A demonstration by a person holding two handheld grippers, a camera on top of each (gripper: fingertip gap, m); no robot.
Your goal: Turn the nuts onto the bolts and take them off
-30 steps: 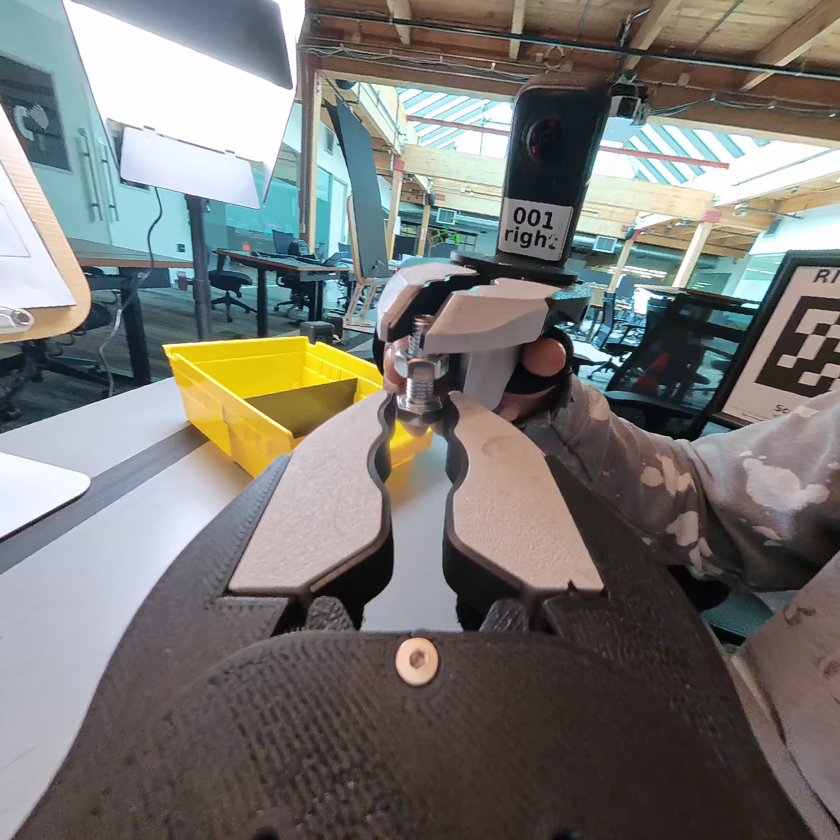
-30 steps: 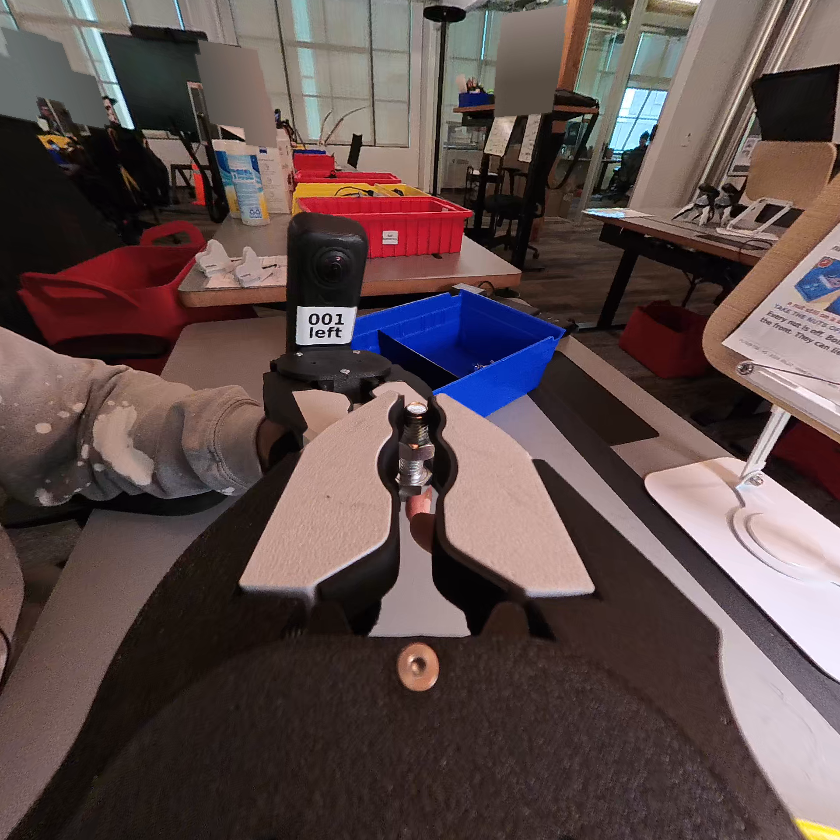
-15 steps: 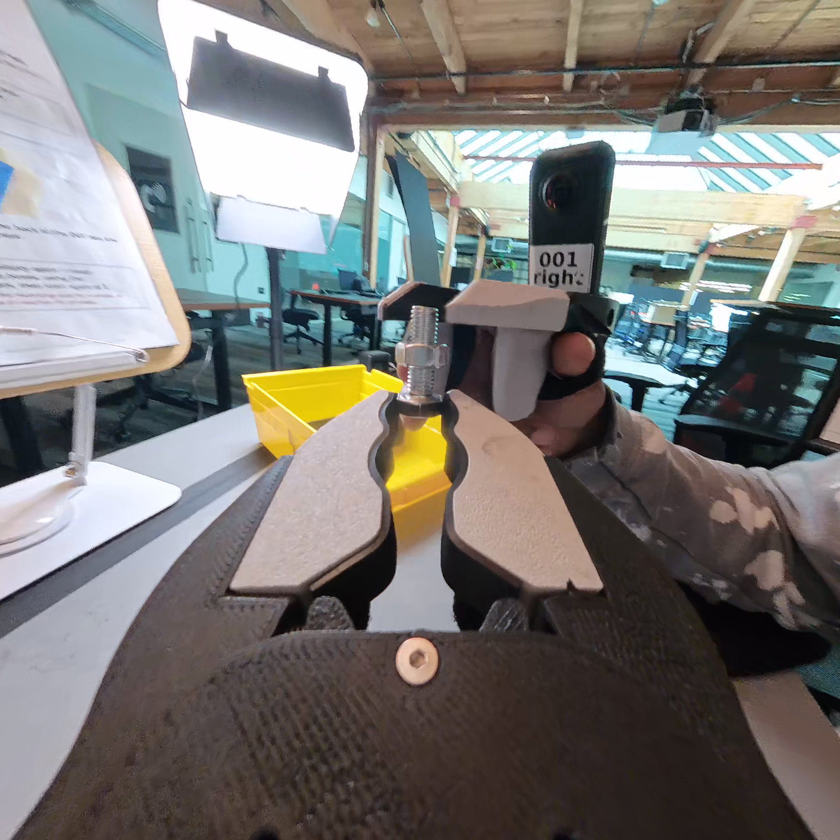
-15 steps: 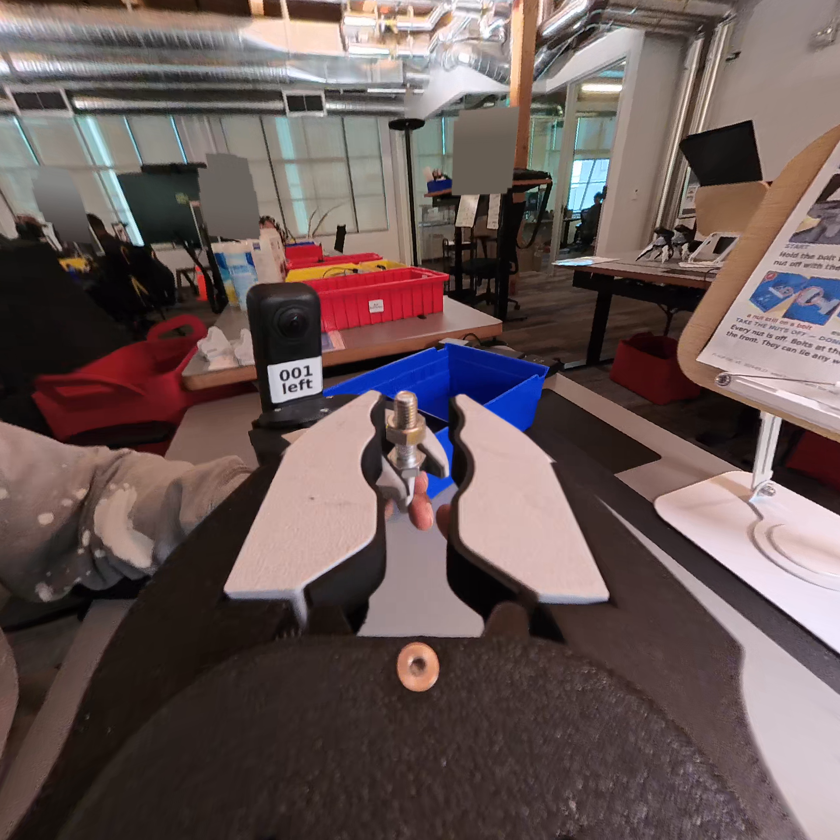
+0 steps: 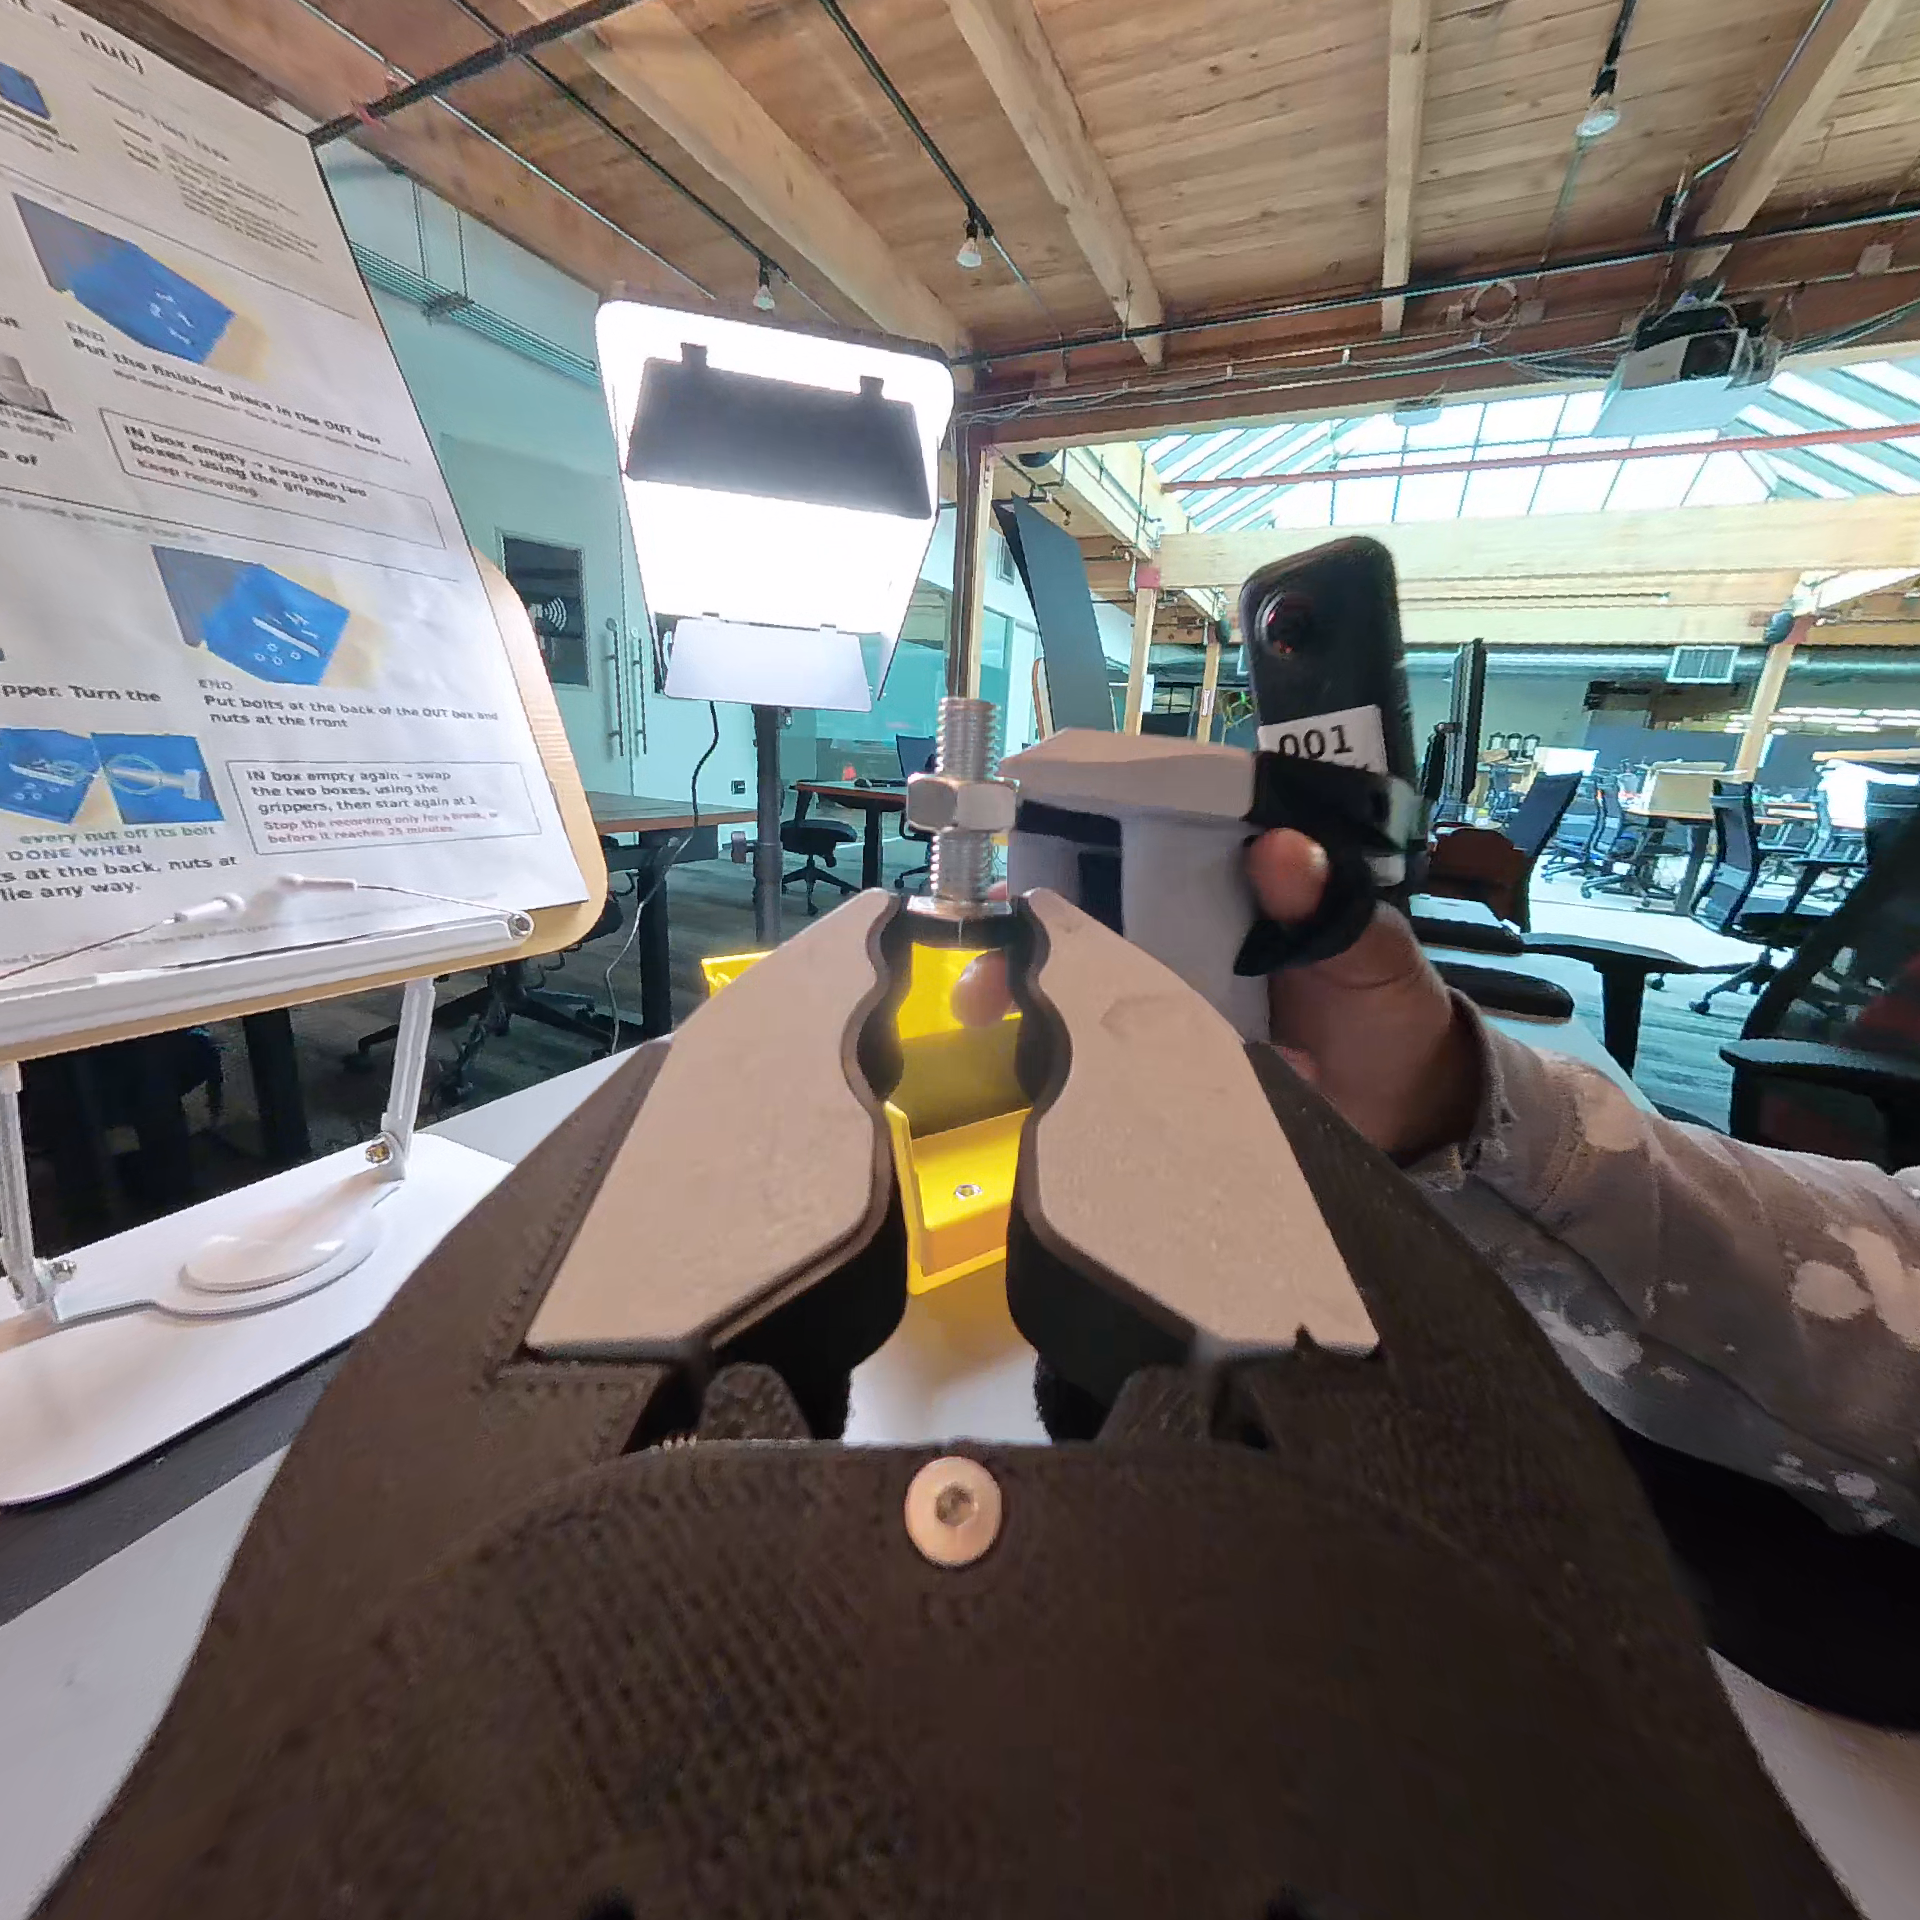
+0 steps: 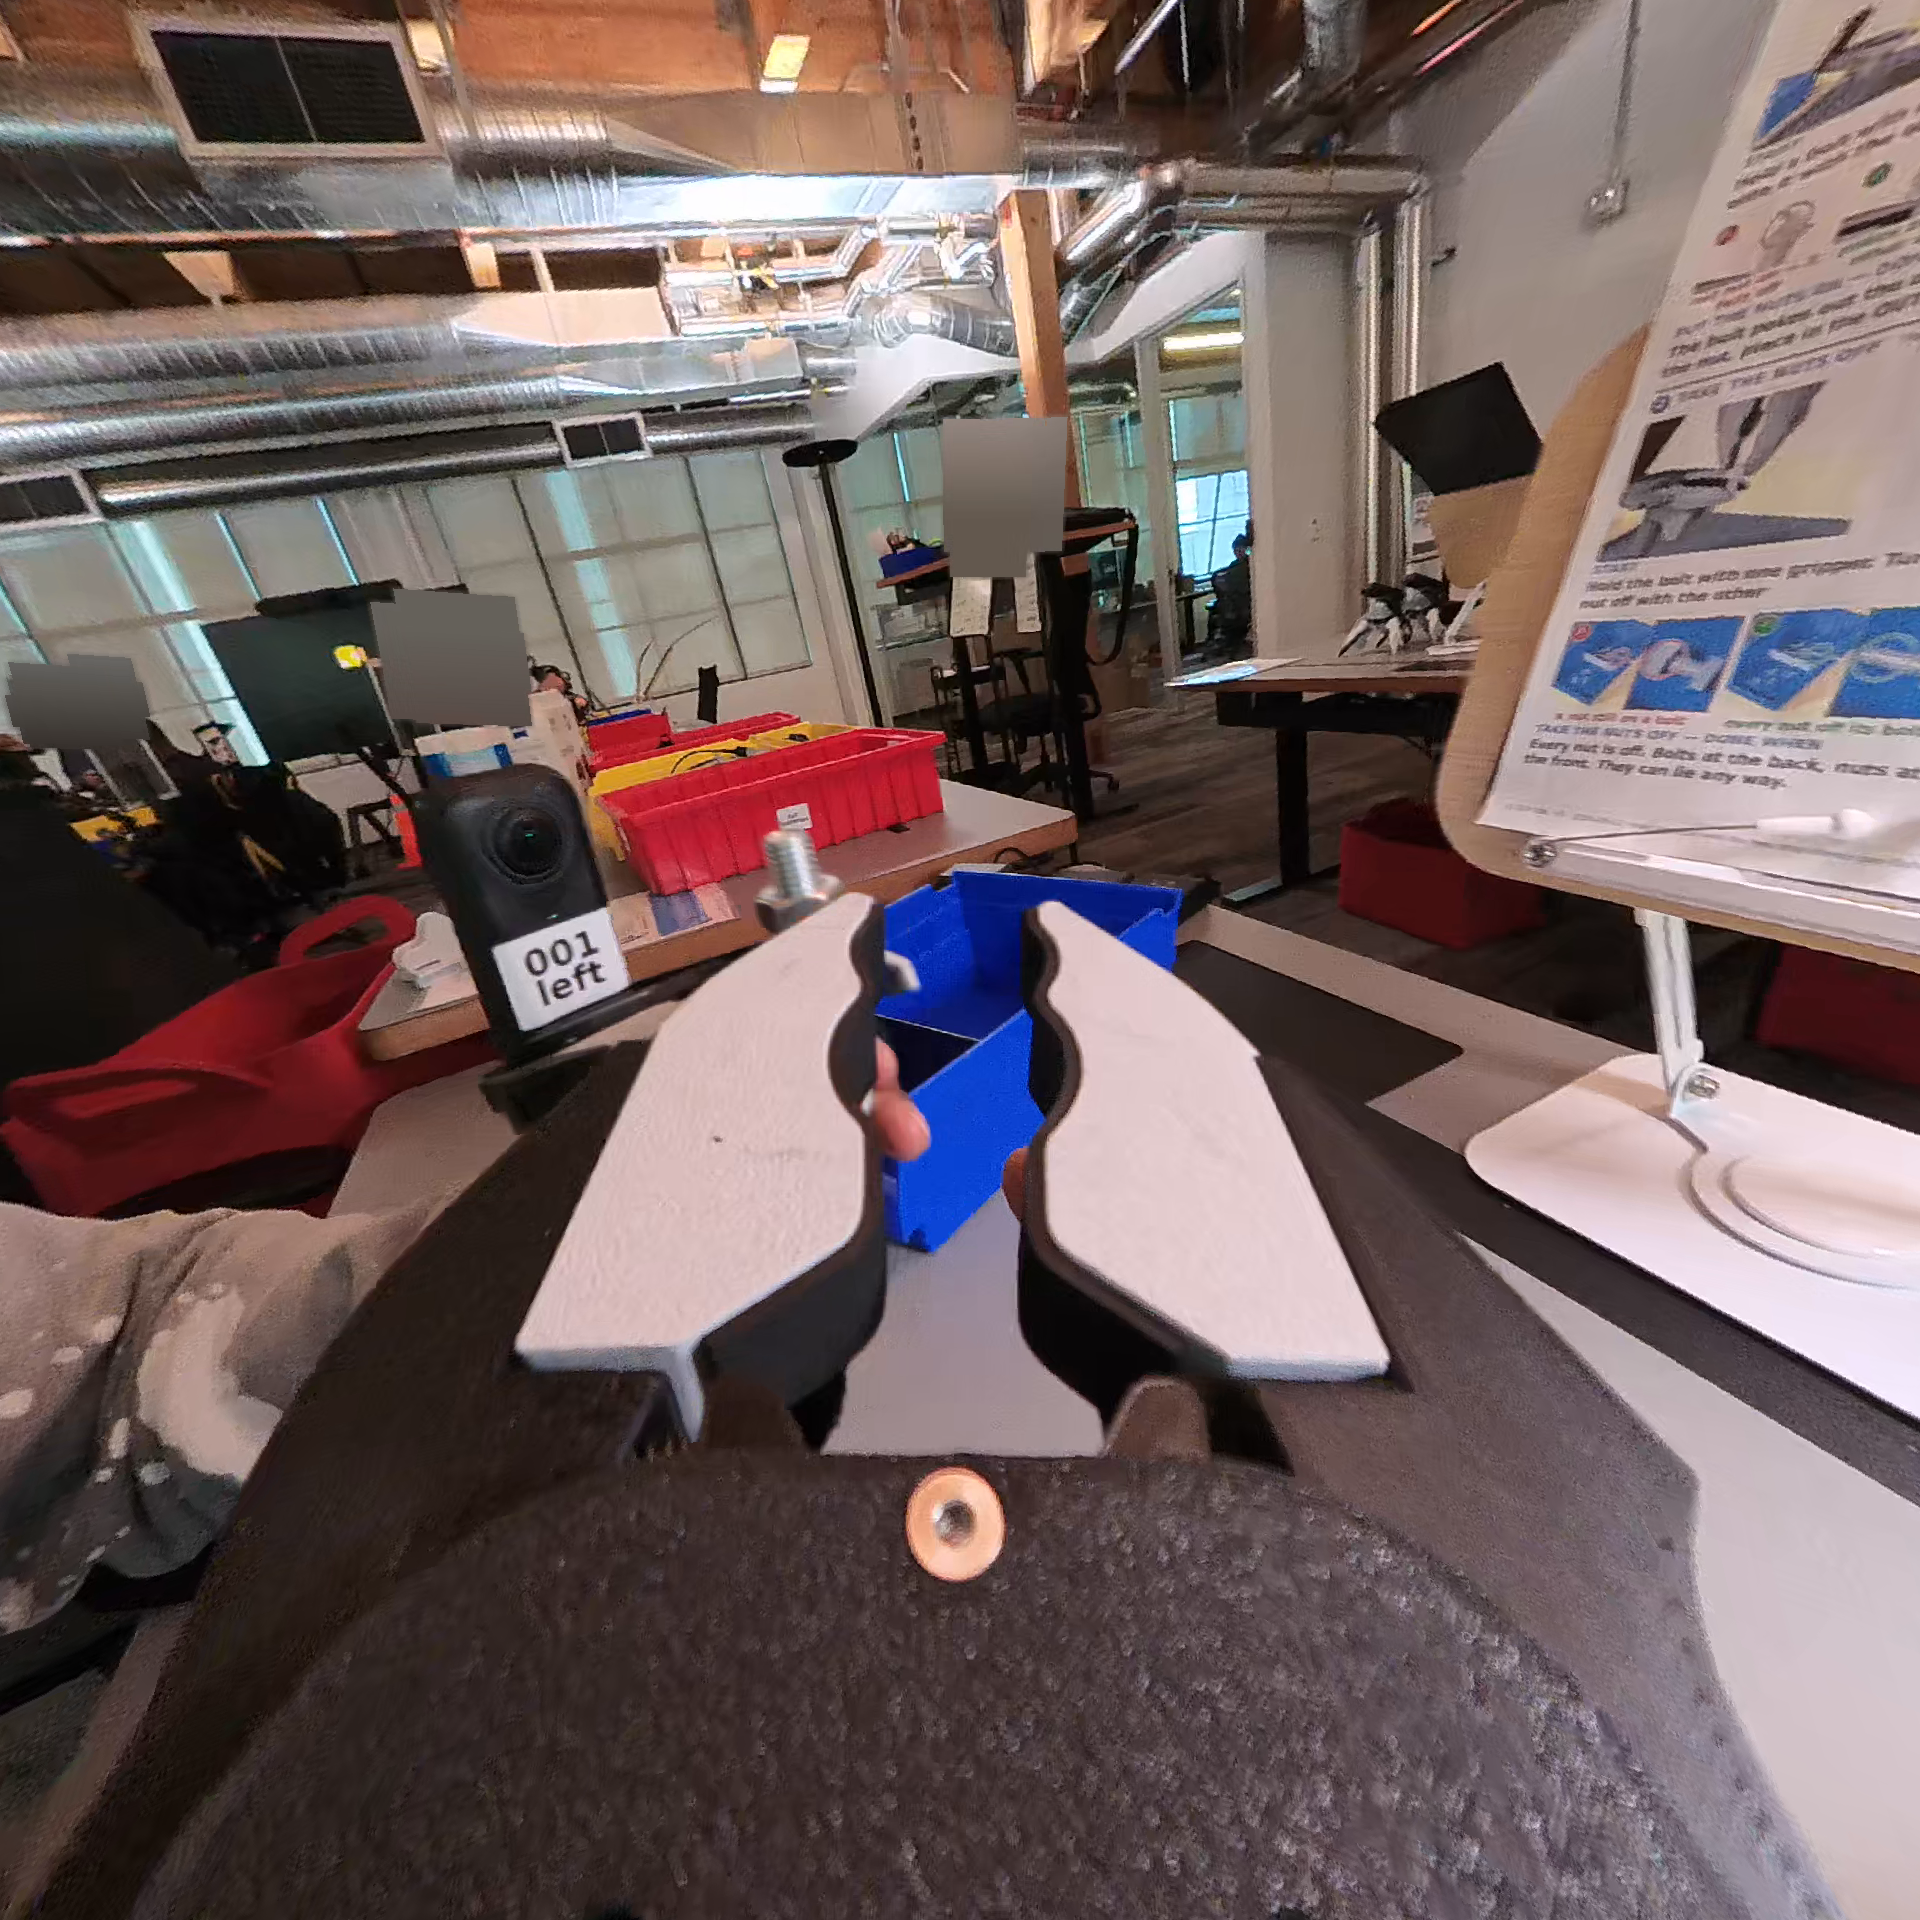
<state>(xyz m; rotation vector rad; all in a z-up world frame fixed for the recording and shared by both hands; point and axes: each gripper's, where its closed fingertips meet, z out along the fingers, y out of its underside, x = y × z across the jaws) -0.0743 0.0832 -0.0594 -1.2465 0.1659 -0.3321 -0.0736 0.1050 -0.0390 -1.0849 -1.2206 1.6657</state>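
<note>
You've got one bolt (image 5: 964, 821) with one nut (image 5: 958, 802) threaded on it, roughly halfway up the thread, and two tools in play. One loose nut (image 5: 967, 1191) sits in the front compartment of the yellow bin (image 5: 951, 1205), and that's the only spare I can count.

Your left tool (image 5: 956, 920) is pinching the bolt by its head, with the shank standing straight up above the tips. Your right tool (image 6: 951, 920) is spread apart with nothing between its tips. In the left wrist view it sits just to the right of the nut, close beside it, but I can't tell if it's touching. In the right wrist view the bolt pokes up just off the left finger's tip, outside the gap.

Around you: a blue bin (image 6: 997, 1029) on the worktop (image 6: 1621, 1382) straight ahead of the right tool, mostly hidden by its fingers, with contents I can't make out. A clipboard stand with an instruction sheet (image 5: 218, 582) stands at the left in the left wrist view. Red bins (image 6: 779, 805) sit on a table farther back, and a studio light panel (image 5: 774, 488) stands behind the yellow bin.
</note>
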